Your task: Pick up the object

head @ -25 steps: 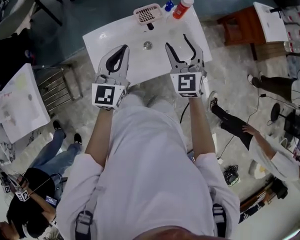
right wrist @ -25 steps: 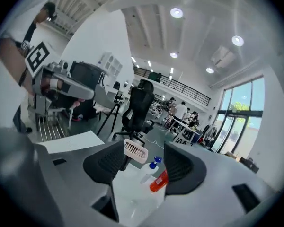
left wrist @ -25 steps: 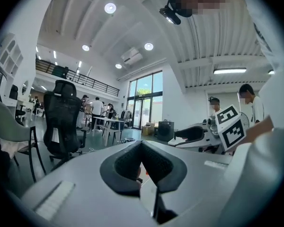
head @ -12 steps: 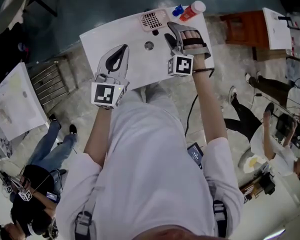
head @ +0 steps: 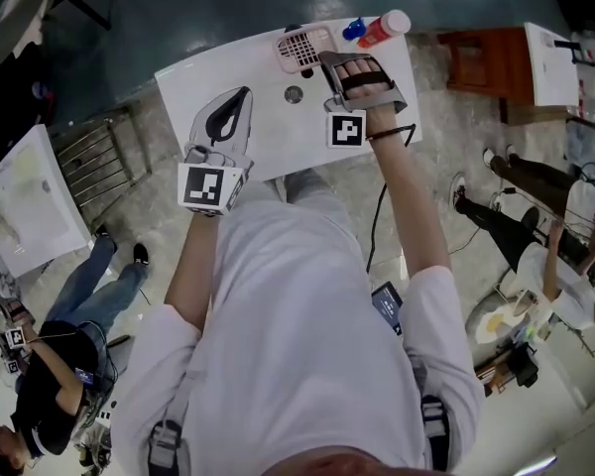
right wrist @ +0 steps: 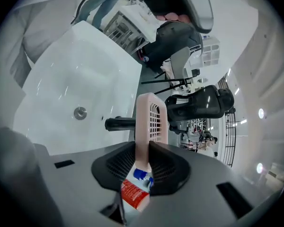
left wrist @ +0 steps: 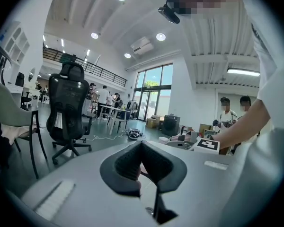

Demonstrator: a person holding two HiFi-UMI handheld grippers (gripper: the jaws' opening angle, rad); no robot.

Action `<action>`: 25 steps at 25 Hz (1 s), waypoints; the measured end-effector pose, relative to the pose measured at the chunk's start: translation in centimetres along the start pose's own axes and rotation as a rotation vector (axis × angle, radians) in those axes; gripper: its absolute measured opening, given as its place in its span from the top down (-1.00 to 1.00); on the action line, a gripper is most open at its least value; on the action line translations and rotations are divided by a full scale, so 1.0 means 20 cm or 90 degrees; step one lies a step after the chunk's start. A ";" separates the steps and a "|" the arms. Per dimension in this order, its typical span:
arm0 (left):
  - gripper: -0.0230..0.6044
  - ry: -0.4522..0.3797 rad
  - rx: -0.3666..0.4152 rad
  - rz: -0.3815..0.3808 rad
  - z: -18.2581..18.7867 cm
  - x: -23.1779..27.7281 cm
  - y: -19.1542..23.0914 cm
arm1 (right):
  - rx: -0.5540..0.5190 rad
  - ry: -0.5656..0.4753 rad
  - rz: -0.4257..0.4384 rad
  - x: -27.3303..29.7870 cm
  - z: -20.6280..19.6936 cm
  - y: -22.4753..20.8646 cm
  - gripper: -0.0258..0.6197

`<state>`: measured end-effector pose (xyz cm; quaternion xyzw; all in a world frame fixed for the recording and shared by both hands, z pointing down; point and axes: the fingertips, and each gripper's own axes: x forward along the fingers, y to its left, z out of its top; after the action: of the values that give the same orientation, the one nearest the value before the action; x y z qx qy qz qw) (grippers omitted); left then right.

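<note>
A pink slotted basket (head: 299, 46) stands at the far edge of the white basin top (head: 203, 72), beside a black tap (right wrist: 119, 123). My right gripper (head: 323, 59) reaches over the basin to it. In the right gripper view its jaws (right wrist: 143, 148) are closing, and the pads press on the wall of the basket (right wrist: 151, 117). My left gripper (head: 241, 95) is shut and empty, held over the basin's near left part. The left gripper view shows its tips (left wrist: 142, 148) meeting with nothing between them.
A red bottle with a white cap (head: 385, 28) and a small blue object (head: 354, 29) stand right of the basket. A drain (head: 294, 94) sits mid-basin. A brown wooden stand (head: 481, 58) is to the right, a metal rack (head: 94, 162) to the left, and people stand around.
My right gripper moved forward from the basin's near edge to the pink basket and closed on its wall. The left gripper stayed put.
</note>
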<state>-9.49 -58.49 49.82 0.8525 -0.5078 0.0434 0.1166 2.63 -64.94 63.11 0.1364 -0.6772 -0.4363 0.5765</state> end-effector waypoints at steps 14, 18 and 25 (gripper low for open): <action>0.93 -0.012 0.028 -0.035 0.07 0.03 -0.10 | 0.601 -0.176 0.059 -0.43 0.06 -0.09 0.65; 0.93 -0.029 0.041 -0.056 0.16 0.03 -0.18 | 0.754 -0.258 0.019 -0.62 0.06 -0.20 0.65; 0.93 -0.075 0.069 -0.101 0.38 0.00 -0.36 | 0.878 -0.356 -0.103 -0.94 0.04 -0.44 0.65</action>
<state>-3.56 -56.94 41.33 0.8962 -0.4413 0.0115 0.0432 4.74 -56.77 44.10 0.4002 -0.9063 0.0278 0.1327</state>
